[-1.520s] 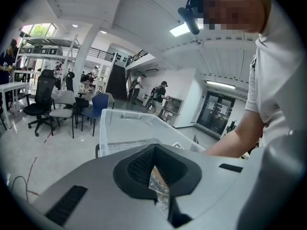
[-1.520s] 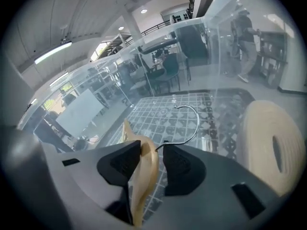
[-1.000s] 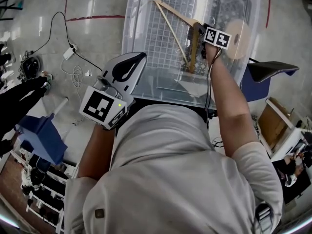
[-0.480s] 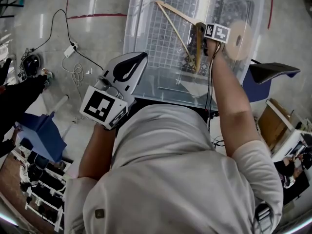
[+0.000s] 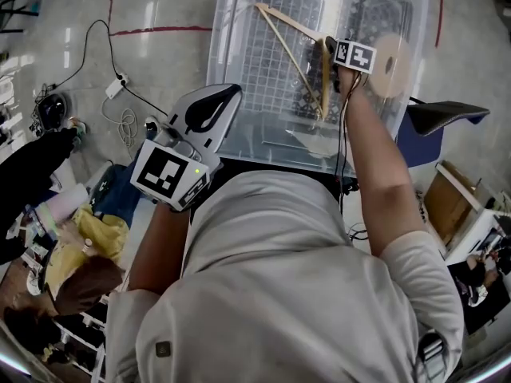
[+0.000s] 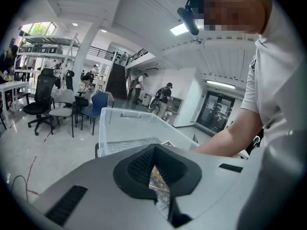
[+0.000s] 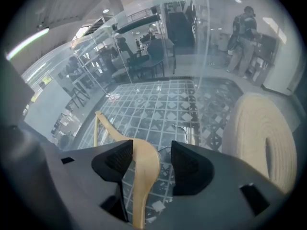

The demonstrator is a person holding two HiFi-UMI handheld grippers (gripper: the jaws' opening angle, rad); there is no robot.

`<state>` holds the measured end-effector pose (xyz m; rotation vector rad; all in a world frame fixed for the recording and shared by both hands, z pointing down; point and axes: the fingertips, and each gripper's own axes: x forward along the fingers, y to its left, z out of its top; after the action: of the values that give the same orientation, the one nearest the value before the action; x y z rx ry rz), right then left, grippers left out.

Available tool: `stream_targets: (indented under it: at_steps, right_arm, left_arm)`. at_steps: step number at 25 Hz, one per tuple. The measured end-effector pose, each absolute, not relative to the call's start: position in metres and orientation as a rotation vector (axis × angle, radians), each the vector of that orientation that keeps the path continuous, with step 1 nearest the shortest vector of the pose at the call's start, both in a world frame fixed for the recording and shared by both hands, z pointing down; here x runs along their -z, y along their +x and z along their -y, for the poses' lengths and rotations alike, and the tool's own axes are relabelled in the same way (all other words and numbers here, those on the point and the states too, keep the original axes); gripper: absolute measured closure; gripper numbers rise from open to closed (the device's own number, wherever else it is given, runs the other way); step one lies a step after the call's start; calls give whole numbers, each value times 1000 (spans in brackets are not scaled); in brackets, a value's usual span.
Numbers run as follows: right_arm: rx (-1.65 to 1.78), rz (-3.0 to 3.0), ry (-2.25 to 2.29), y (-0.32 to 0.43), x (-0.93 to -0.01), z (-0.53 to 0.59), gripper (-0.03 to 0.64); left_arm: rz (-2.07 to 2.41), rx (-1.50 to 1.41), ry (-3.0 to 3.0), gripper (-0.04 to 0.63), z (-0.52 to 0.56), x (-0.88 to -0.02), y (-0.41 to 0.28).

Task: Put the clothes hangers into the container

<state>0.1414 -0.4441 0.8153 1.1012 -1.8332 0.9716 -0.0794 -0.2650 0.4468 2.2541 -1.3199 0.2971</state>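
Note:
A wooden clothes hanger (image 5: 287, 42) lies inside the clear plastic container (image 5: 231, 22), on its grid floor. My right gripper (image 5: 327, 48) reaches into the container at the hanger's neck. In the right gripper view the hanger's arm (image 7: 144, 169) runs between the jaws, beside the left pad and clear of the right one. The right gripper (image 7: 152, 159) is opening. The hanger's metal hook (image 7: 184, 130) rests on the floor ahead. My left gripper (image 5: 231, 92) hovers outside the container's near left corner. Its tips meet in the left gripper view (image 6: 153, 147), with nothing held.
A tan roll (image 5: 391, 54) sits by the container's right wall. A dark chair seat (image 5: 443, 114) stands at the right. Cables and a power strip (image 5: 116, 86) lie on the floor at the left. A person in yellow (image 5: 80, 254) crouches at the lower left.
The right gripper's jaws have spread and the hanger has settled lower and more upright in the frame. At lower left, the blue object has given way to a crouching person.

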Motion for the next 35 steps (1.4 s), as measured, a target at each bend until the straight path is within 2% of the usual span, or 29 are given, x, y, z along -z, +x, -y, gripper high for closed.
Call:
stream_targets:
  at_steps: [10,25,35]
  right_arm:
    - [-864,1952,1158,124,-751,436,367]
    - [-553,2237,1201,75,-578,350,522]
    - [-437,2414,1252,61,-479,268,571]
  left_arm:
    - [1302,-276,2347,578,260,-420,-80]
    - [1264,-219,2501,578,203,-372,-102]
    - [1195,-194,2596,578,163,-352,-95]
